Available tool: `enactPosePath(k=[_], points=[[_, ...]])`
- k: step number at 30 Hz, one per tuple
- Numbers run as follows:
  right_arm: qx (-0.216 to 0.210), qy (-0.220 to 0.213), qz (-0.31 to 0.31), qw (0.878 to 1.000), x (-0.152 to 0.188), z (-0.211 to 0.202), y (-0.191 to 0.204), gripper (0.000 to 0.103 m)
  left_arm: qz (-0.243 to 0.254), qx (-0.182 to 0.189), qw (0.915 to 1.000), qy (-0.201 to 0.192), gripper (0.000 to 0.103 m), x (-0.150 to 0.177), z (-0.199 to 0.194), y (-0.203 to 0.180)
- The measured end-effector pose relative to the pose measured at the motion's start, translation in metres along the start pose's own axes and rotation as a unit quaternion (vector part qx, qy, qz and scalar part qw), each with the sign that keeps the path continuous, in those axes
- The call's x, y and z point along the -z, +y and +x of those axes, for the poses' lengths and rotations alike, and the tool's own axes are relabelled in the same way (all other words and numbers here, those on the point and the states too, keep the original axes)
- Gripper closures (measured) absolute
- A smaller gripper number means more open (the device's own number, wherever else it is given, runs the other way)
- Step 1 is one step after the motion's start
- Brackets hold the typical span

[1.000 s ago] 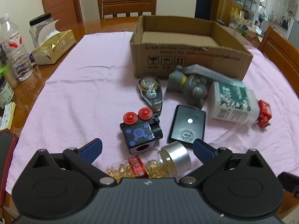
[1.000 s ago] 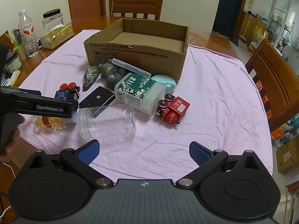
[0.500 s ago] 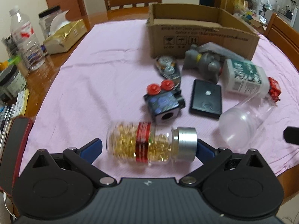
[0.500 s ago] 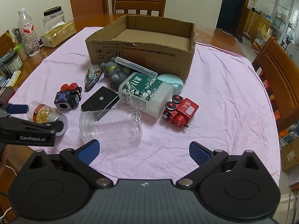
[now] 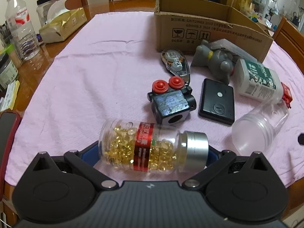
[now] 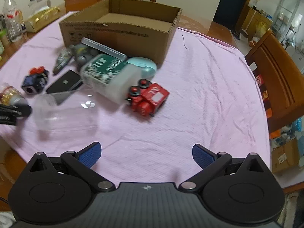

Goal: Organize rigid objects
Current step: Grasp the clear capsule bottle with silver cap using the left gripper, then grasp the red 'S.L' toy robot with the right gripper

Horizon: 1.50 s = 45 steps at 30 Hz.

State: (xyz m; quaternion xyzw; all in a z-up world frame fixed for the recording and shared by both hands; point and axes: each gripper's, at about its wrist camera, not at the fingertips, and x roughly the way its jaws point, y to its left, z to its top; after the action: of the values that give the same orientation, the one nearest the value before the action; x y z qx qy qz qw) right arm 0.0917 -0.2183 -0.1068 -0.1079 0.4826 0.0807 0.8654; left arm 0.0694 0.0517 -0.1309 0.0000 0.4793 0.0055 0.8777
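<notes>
My left gripper [image 5: 153,152] is shut on a clear capsule bottle [image 5: 152,146] with gold pills, a red label and a silver cap, held sideways above the cloth. Beyond it lie a black toy block with red knobs [image 5: 172,99], a black flat box [image 5: 216,101], a tape dispenser [image 5: 175,61], a grey elephant toy [image 5: 214,61], a green-labelled white bottle [image 5: 258,77] and a clear jar [image 5: 256,131]. The open cardboard box [image 5: 209,30] stands behind them. My right gripper [image 6: 146,154] is open over bare cloth, short of the red toy train [image 6: 149,99].
A pink cloth [image 6: 199,87] covers the wooden table. At the left edge stand a water bottle [image 5: 20,28], a tissue pack [image 5: 62,26] and jars. Wooden chairs [image 6: 279,76] stand to the right and behind. A teal case [image 6: 143,66] lies against the box.
The left gripper has closed on the capsule bottle and lifted it off the cloth, pulling back. The right gripper has swung right and forward; its view is blurred.
</notes>
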Motion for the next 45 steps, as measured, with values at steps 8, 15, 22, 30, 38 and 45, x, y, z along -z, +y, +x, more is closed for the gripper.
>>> enactPosePath(k=[8,15,22,30,38,45], points=[[-0.011,0.018,-0.040,0.999,-0.018,0.033,-0.015,0.000,0.009,0.007,0.9999,0.010,0.000,-0.005,0.002,0.002],[-0.081,0.026,-0.076,0.994,-0.025,0.053,-0.030,0.000,-0.021,-0.013,0.9997,0.003,0.000,-0.002,0.000,-0.002],[-0.155,-0.001,-0.149,0.977,-0.027,0.063,-0.049,0.000,-0.044,-0.029,0.9986,-0.008,0.000,0.003,-0.003,-0.005],[-0.185,0.011,-0.213,0.959,-0.048,0.073,-0.047,0.000,-0.052,-0.036,0.9980,-0.008,0.000,0.003,-0.004,-0.006],[-0.210,-0.003,-0.255,0.944,-0.070,0.088,-0.041,0.000,-0.045,-0.031,0.9985,-0.009,0.000,0.003,-0.003,-0.006],[-0.220,-0.005,-0.273,0.937,-0.078,0.088,-0.035,0.015,-0.040,-0.027,0.9988,-0.009,0.000,0.003,-0.003,-0.005]])
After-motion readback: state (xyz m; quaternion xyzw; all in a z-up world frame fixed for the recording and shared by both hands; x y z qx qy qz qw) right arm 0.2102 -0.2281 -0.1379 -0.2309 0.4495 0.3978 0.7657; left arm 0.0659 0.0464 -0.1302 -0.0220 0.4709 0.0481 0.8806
